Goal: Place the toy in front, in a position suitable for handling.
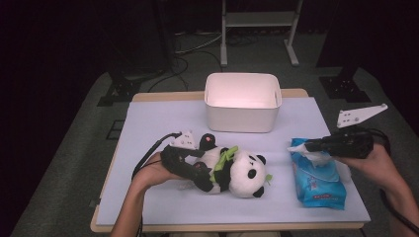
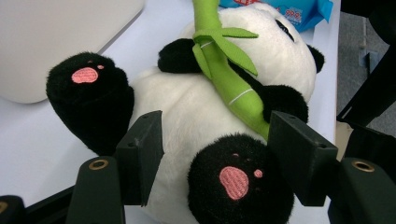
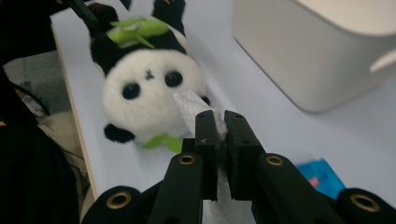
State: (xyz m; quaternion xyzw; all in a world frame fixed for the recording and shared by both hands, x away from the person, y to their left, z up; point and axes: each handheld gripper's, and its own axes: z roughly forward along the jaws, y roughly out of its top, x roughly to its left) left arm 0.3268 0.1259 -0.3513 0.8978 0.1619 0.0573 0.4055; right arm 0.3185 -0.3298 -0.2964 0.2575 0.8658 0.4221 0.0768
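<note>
A black-and-white panda plush [image 1: 237,170] holding a green bamboo stalk [image 2: 224,74] lies on its back at the middle of the pale mat. My left gripper [image 1: 202,177] stands open around its lower body. In the left gripper view the jaws [image 2: 217,135] straddle one black foot with a pink pad [image 2: 233,182], with a gap at the left jaw. My right gripper [image 1: 309,146] hovers over a blue wipes pack [image 1: 318,185] at the right. It is shut on a white wipe [image 3: 191,105] that trails down from the pads toward the pack.
A white empty bin [image 1: 242,116] stands at the back middle of the mat [image 1: 163,118], just beyond the panda. The table's front edge runs close below both forearms. Dark floor, cables and a metal stand lie behind the table.
</note>
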